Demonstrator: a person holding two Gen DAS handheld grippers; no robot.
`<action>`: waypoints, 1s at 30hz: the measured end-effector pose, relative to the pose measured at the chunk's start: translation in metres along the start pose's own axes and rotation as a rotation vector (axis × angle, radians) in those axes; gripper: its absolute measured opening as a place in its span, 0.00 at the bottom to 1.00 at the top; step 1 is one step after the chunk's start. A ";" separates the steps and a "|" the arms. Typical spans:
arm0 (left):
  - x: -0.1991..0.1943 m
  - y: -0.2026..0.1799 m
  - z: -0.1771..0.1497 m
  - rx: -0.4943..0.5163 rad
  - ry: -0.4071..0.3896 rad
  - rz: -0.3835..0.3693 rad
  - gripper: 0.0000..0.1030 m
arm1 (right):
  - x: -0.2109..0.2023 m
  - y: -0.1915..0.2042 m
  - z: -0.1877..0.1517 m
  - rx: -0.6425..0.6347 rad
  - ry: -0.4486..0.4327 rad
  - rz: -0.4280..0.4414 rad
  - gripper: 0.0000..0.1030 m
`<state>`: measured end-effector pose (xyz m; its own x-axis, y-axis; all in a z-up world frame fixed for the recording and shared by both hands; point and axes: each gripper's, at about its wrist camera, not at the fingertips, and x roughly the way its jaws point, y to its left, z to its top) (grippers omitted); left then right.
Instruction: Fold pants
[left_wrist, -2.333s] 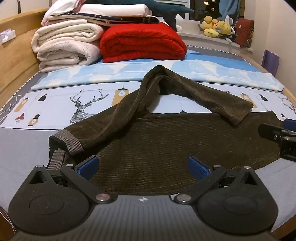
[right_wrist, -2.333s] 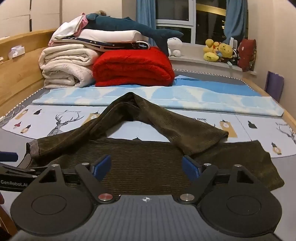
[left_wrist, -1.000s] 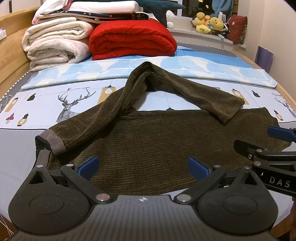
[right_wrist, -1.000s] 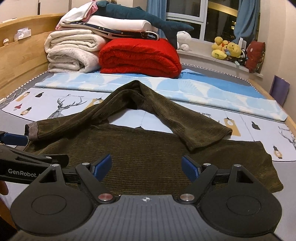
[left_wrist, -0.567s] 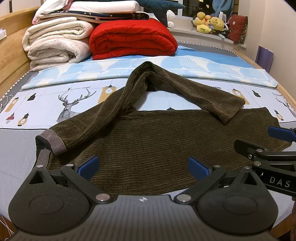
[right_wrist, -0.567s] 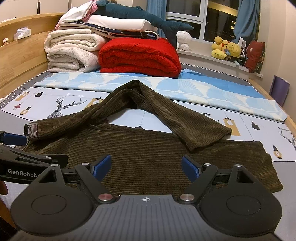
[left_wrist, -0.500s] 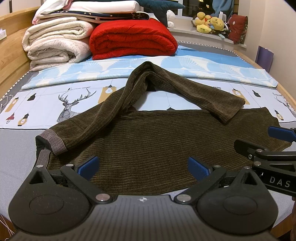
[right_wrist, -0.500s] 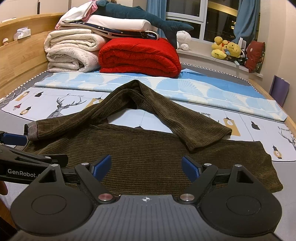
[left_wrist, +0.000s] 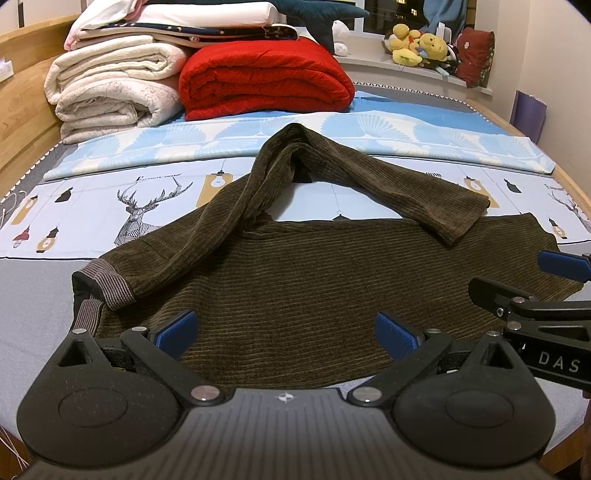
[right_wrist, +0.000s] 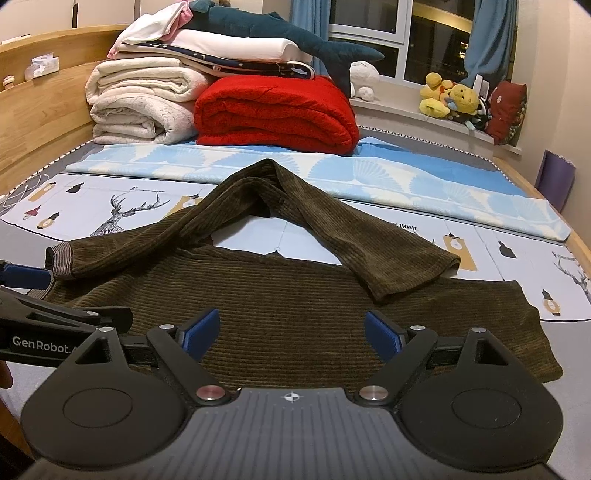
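Nearest the cameras, the left gripper (left_wrist: 286, 330) and the right gripper (right_wrist: 291, 330) both hover low over the near edge of the bed, each with its blue-padded fingers spread wide apart and nothing between them. In the left wrist view the right gripper shows at the right border, and in the right wrist view the left gripper shows at the left border, so the two sit side by side. Just beyond the fingertips lie the dark brown corduroy pants (left_wrist: 314, 273), spread across the bed (left_wrist: 33, 288) on a sheet printed with deer and light bulbs. One leg lies flat and crosswise, its striped grey cuff (left_wrist: 110, 282) at the left end; the other leg is folded over it and arches up into a peak toward the far side, its end coming down on the flat leg at the right. Farther back lies a pale blue patterned cover (right_wrist: 332, 170), then a rolled red blanket (right_wrist: 275, 114) beside stacked cream blankets (right_wrist: 142, 107), with a plush shark (right_wrist: 277, 31) on top. Yellow plush toys (right_wrist: 448, 98) sit on the windowsill.
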<state>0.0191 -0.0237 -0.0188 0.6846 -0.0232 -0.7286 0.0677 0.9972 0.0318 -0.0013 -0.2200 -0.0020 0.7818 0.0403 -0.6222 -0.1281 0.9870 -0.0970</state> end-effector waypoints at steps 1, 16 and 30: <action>0.000 -0.001 0.000 0.001 0.000 0.001 0.99 | 0.000 0.000 0.000 0.000 0.000 -0.001 0.84; -0.001 -0.002 0.000 0.001 0.001 0.002 0.99 | -0.001 0.000 -0.001 -0.002 0.001 -0.002 0.84; -0.018 0.036 0.034 0.112 -0.103 -0.004 0.03 | -0.012 -0.094 0.025 0.272 -0.068 -0.104 0.43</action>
<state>0.0336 0.0103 0.0186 0.7548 -0.0401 -0.6547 0.1470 0.9831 0.1093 0.0165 -0.3093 0.0338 0.8222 -0.0619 -0.5658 0.1158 0.9915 0.0598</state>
